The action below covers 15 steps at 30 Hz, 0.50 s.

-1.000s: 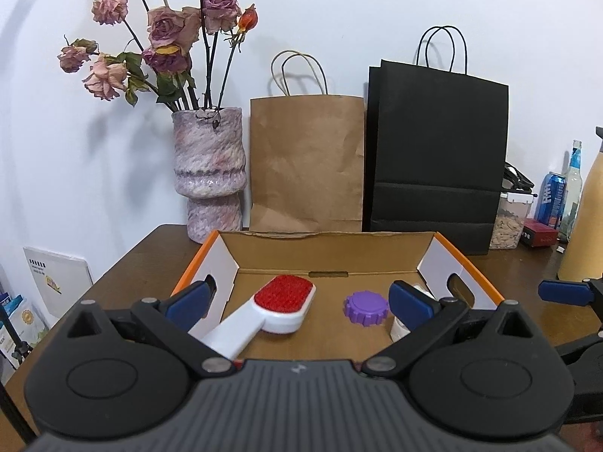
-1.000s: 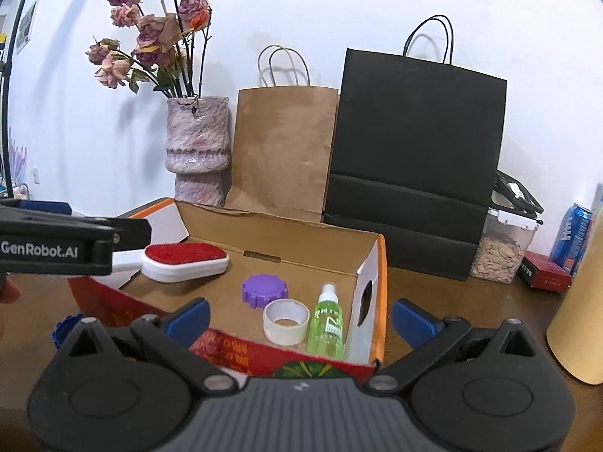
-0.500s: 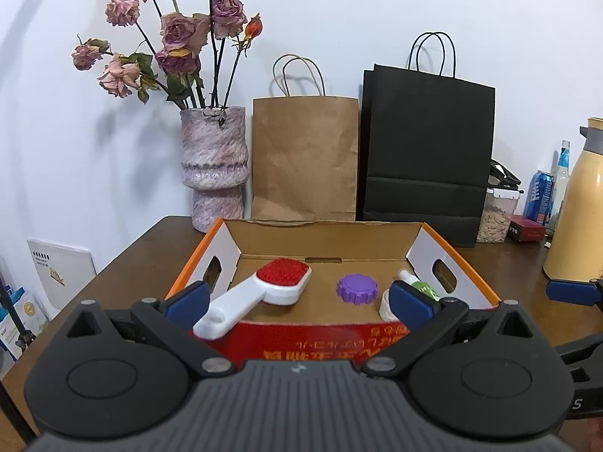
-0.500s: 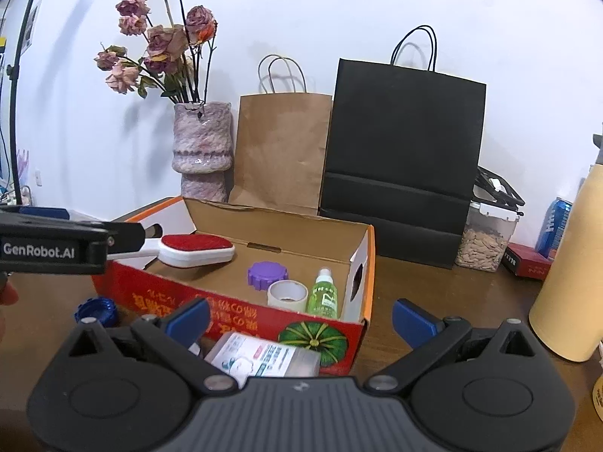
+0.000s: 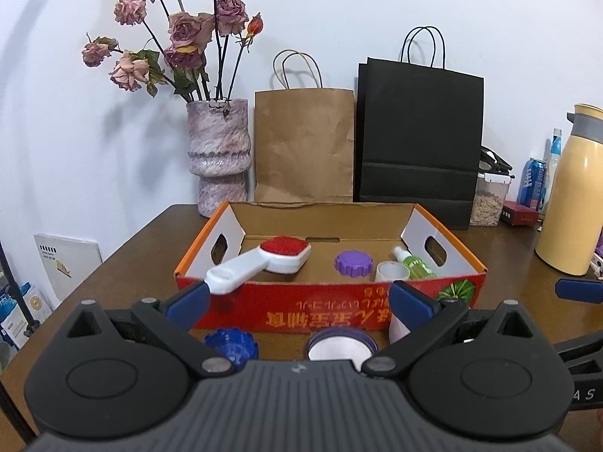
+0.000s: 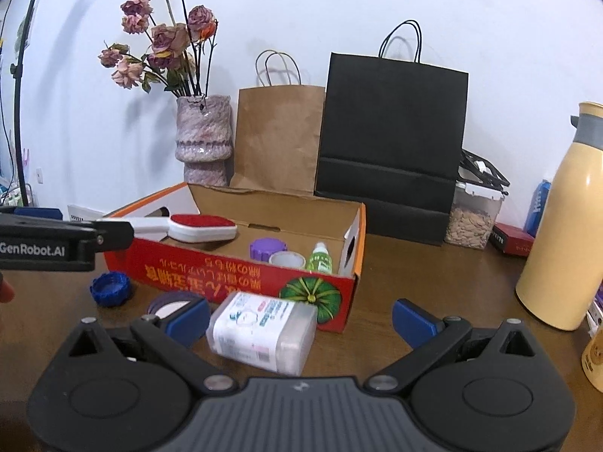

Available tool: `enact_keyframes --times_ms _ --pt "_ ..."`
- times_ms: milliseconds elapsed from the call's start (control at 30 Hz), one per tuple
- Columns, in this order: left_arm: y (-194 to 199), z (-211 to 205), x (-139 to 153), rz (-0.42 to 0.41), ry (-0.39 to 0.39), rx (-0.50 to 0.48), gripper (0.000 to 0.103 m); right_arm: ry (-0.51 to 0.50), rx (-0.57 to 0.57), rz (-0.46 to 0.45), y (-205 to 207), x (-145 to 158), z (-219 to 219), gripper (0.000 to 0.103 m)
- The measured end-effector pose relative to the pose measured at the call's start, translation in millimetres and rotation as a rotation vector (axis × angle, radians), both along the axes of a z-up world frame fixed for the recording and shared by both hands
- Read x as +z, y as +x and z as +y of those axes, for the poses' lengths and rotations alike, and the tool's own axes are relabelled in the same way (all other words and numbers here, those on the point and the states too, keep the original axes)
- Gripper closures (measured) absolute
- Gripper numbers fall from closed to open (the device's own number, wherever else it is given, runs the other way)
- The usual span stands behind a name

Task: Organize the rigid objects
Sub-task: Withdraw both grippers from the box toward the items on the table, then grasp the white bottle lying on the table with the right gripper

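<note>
A red cardboard box (image 5: 328, 303) (image 6: 226, 267) stands on the brown table. It holds a white lint brush with a red pad (image 5: 271, 260) (image 6: 196, 228), a purple cap (image 5: 354, 263) (image 6: 267, 248), a tape roll (image 5: 392, 272) (image 6: 288, 260) and a green spray bottle (image 5: 414, 265) (image 6: 320, 258). In front of the box lie a blue cap (image 5: 231, 346) (image 6: 111, 288), a purple-rimmed lid (image 5: 341, 344) (image 6: 171, 303) and a clear plastic case (image 6: 264, 329). My left gripper (image 5: 297, 303) is open and empty before the box. My right gripper (image 6: 301, 318) is open around the case.
A vase of dried roses (image 5: 218, 158), a brown paper bag (image 5: 303, 147) and a black paper bag (image 5: 418, 143) stand behind the box. A yellow thermos (image 6: 557, 226), a seed jar (image 6: 475, 218) and cans stand at the right. A white booklet (image 5: 66, 260) lies beyond the left table edge.
Both grippers have pulled back from the box, both still open. The blue cap, purple-rimmed lid and plastic case in front of the box have come into view.
</note>
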<state>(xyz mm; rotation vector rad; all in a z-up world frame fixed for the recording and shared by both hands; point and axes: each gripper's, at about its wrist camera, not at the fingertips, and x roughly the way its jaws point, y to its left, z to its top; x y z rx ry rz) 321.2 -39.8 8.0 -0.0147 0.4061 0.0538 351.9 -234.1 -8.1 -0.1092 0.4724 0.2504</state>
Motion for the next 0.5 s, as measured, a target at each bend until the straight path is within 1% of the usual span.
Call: enact_keyframes --times_ms 500 --pt "-25 -7 -21 0.039 0.018 -0.009 0.000 0.002 -0.014 0.055 -27 -18 -15 0.000"
